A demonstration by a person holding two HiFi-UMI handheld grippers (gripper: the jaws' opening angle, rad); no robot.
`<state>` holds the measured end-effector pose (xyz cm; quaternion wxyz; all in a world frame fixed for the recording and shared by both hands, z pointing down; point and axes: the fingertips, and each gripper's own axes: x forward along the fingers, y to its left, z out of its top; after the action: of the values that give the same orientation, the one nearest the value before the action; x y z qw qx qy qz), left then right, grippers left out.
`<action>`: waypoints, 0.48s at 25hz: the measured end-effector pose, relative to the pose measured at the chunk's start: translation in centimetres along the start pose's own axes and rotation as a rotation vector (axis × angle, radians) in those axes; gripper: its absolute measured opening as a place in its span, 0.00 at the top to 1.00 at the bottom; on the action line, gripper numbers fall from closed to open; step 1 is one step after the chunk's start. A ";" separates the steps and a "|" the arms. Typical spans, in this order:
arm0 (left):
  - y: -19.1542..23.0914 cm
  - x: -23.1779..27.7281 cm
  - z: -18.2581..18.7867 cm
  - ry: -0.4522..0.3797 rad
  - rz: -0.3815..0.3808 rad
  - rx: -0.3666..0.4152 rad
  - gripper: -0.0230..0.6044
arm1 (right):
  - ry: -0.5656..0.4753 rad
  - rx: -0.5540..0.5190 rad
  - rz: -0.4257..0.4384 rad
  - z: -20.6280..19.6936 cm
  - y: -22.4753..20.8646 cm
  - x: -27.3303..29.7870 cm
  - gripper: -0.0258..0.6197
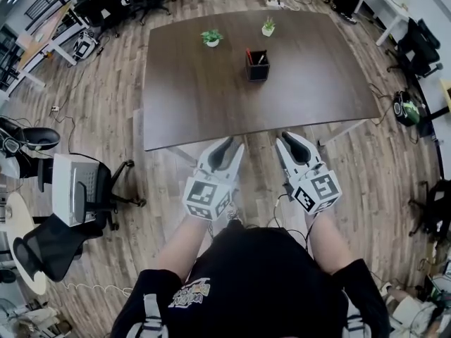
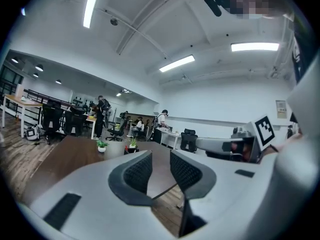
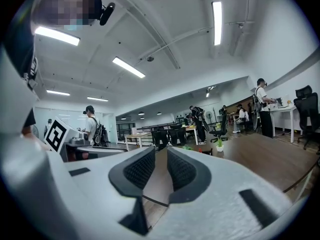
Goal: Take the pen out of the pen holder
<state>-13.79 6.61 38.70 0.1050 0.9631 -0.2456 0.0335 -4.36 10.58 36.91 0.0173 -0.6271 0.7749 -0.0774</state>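
Observation:
A black square pen holder [image 1: 258, 67] stands on the dark wooden table [image 1: 211, 104], towards its far side, with a red pen [image 1: 249, 55] and a pale pen [image 1: 261, 58] sticking out of it. Both grippers hover over the floor just short of the table's near edge, pointing at the table. My left gripper [image 1: 225, 145] is open with nothing between its fingers, and its own view [image 2: 161, 156] shows the gap over the table top. My right gripper [image 1: 290, 139] is also open and empty [image 3: 161, 155]. The holder is small and far off in both gripper views [image 2: 131, 150] [image 3: 206, 151].
Two small potted plants [image 1: 211, 38] [image 1: 268, 27] sit behind the holder. Black office chairs [image 1: 84, 189] stand on the floor at the left, and cables lie near the table legs. People stand at distant desks in the gripper views.

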 end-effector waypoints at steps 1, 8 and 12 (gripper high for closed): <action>0.8 0.1 0.0 0.001 -0.008 0.000 0.82 | -0.001 -0.001 -0.006 0.0 0.2 0.8 0.83; 5.1 0.4 0.6 0.008 -0.074 0.029 0.67 | -0.006 -0.027 -0.039 0.3 2.1 5.3 0.75; 5.7 0.7 0.7 0.004 -0.105 0.034 0.63 | -0.002 -0.043 -0.041 0.8 2.5 6.7 0.74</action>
<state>-15.89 1.20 39.12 0.0907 0.9762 -0.1940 0.0343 -8.10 4.48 36.19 0.0030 -0.6433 0.7633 -0.0602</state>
